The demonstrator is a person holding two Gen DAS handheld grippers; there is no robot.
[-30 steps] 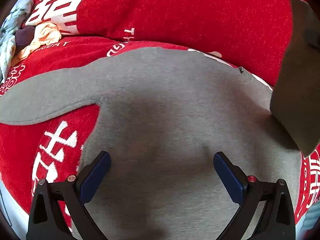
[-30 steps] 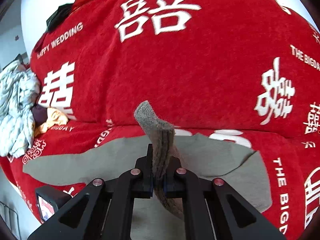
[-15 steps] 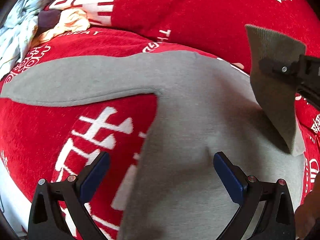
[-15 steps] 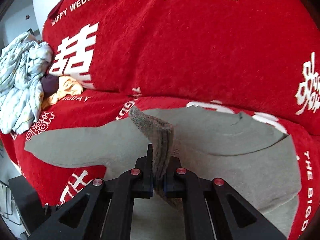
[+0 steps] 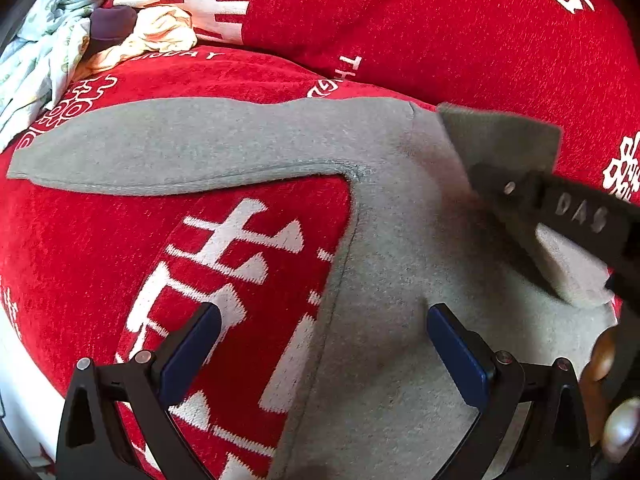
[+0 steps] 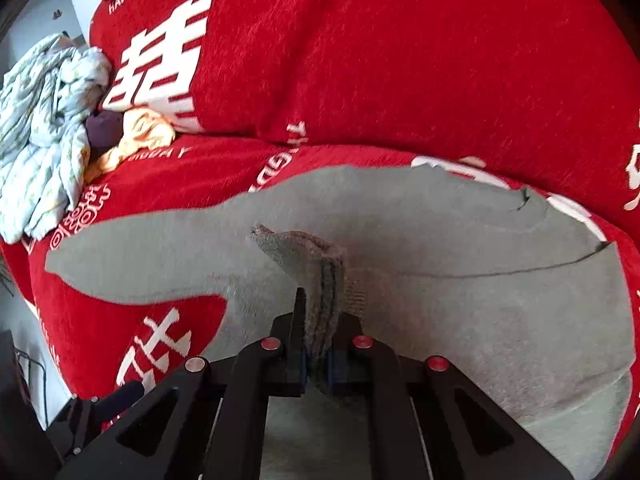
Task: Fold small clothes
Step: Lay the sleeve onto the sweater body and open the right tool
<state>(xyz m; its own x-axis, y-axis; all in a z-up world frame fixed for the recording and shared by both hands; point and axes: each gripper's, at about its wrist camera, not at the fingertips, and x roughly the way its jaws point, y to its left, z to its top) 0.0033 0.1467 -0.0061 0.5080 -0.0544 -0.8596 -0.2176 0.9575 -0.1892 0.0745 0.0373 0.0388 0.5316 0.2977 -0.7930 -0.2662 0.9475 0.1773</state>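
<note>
Right gripper [image 6: 318, 354] is clamped tight on the cuff [image 6: 316, 280] of the grey top [image 6: 460, 320], and over the last second it has carried that sleeve in across the body and dropped low, so the cuff now hangs just above the chest instead of standing high over the red blanket [image 6: 400, 60]. That looks like the right sleeve fold nearly laid, only a release away. Left gripper [image 5: 320, 354] has its jaws spread wide, holding nothing, and it has slid sideways off the middle of the top: now it straddles the side seam, one blue pad [image 5: 192, 348] over red, the other over grey. The left sleeve [image 5: 180, 152] lies stretched flat toward the pile of clothes [image 5: 52, 40] at the far left, with bare blanket between, so room to swing it in. The sofa's front edge sits close below the left gripper.
</note>
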